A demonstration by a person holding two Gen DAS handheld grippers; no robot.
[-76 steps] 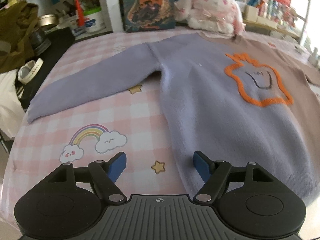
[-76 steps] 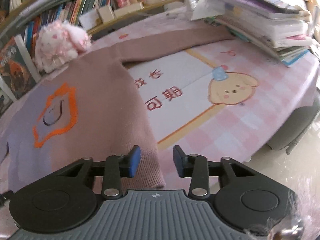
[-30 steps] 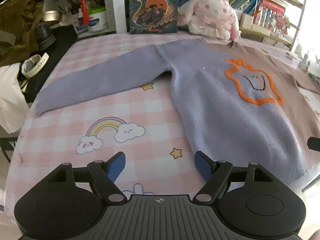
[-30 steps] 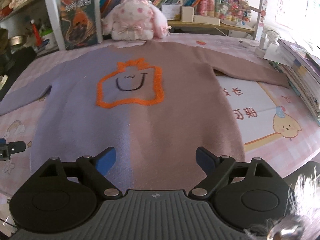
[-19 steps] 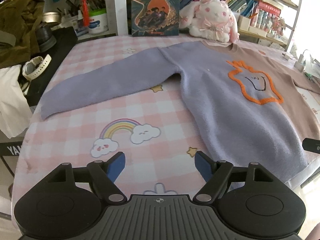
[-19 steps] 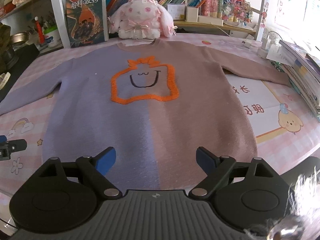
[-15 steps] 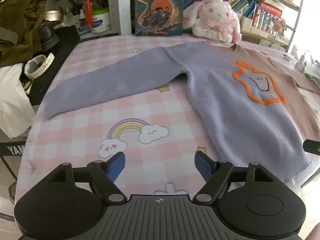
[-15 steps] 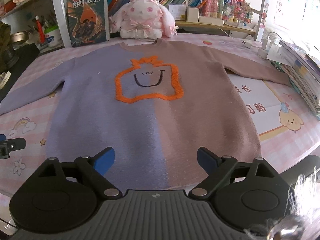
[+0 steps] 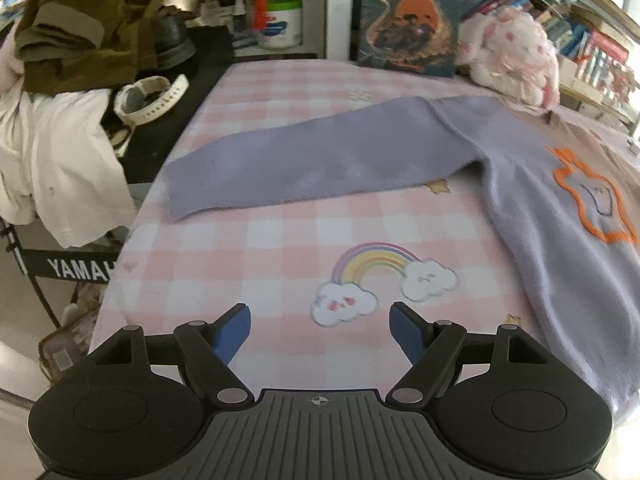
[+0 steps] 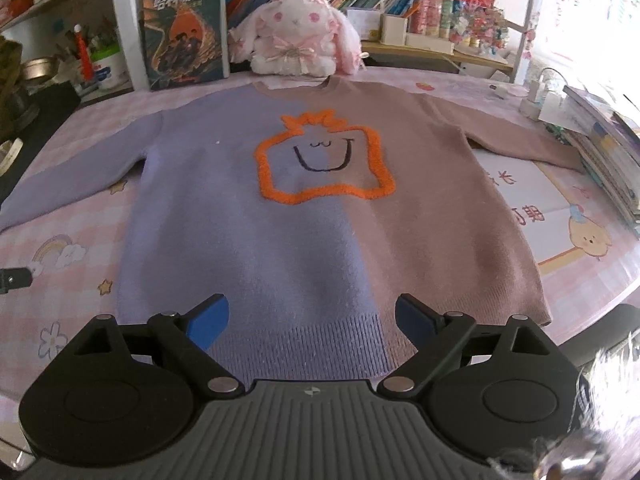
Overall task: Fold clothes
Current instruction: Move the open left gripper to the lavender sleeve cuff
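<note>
Pink checked cloth with rainbows and clouds covers the bench (image 9: 248, 248), and nearly all of it is taken up by one sweater (image 10: 280, 208), lying flat and face up, half lilac and half dusty pink, with an orange outlined figure on the chest.

Nearest to me, the right gripper (image 10: 310, 322) hangs over the ribbed hem at the bench's near edge, its blue pads spread wide with nothing between them. The left gripper (image 9: 320, 330) is just as wide open and empty, above bare cloth near the near-left corner, beside the printed rainbow and apart from the sweater's side seam.

Further in, the lilac sleeve (image 9: 312, 160) reaches out towards the left edge, its cuff stopping short of it. The pink sleeve (image 10: 516, 140) runs the other way towards a stack of books (image 10: 608, 152) at the right edge.

At the far edge, the collar lies just below a plush rabbit (image 10: 298, 40) and an upright book (image 10: 184, 28).

I judge that folding proper has not begun: the garment is spread and both grippers are lining up. The next move looks to call for the left gripper to go to the lilac cuff, pinch it and carry the sleeve across the body, while the right one deals with its own side.
</note>
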